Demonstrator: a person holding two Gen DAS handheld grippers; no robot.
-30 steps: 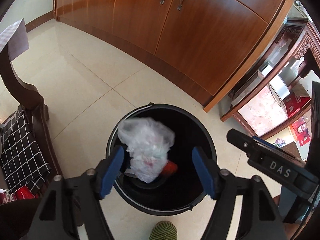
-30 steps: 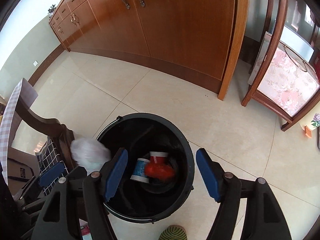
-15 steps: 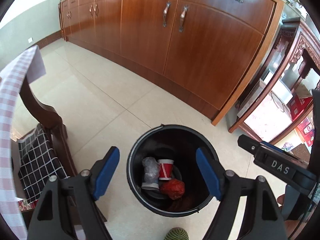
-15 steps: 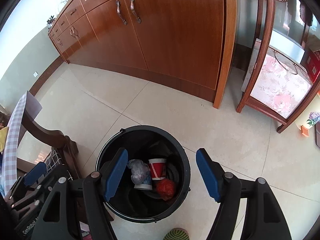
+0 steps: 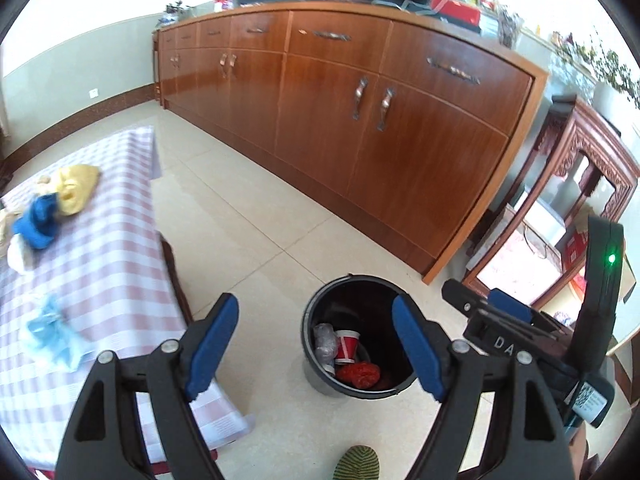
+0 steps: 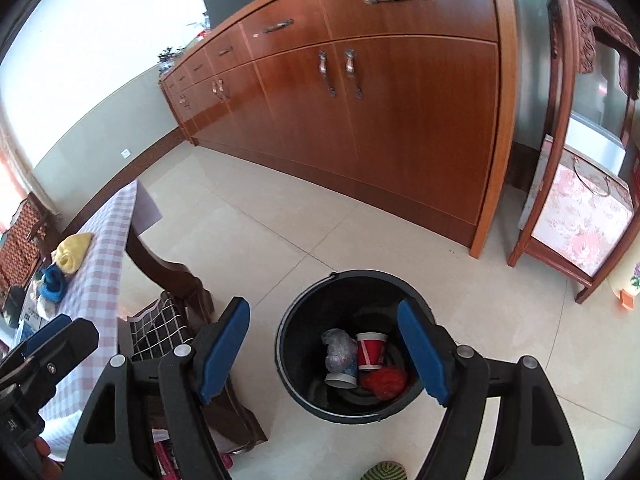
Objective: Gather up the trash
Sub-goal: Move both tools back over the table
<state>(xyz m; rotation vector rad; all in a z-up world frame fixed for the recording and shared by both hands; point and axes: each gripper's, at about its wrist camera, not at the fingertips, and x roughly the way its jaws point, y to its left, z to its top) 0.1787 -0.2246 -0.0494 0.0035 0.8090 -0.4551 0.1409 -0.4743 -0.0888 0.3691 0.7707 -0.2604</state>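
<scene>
A round black plastic bucket (image 6: 352,344) is stood on the pale tiled floor (image 6: 320,220) as the trash bin, and every place here is given from it. Inside it, at the bottom, a crumpled clear plastic bag (image 6: 339,350), a red-and-white paper cup (image 6: 371,350), a second cup lying on its side with its white rim showing (image 6: 341,379) and a wad of red crumpled wrapper (image 6: 385,381) are seen lying together; they are judged to be the trash already collected. The left gripper (image 5: 316,354) is held above the bucket and to its near side, its blue-padded jaws spread wide with nothing between them, which fits a hand emptied over the opening. The right gripper (image 6: 324,354) is held likewise above the bucket; its jaws are opening and nothing is gripped between them. Both are pointed downward at the bucket, so that the mouth is framed between the fingers. To the left of the bucket, the counter covered in a pink-and-white checked cloth (image 5: 80,264) carries what is taken to be remaining trash: a crumpled pale-blue plastic wrapper (image 5: 50,334), a blue crumpled piece (image 5: 38,220) and a yellow crumpled cloth-like lump (image 5: 76,188), all well apart from the bucket. Behind the bucket a long brown wooden sideboard (image 5: 360,120) is set against the wall. A striped green slipper toe (image 5: 357,462) is seen just in front of the bucket.
</scene>
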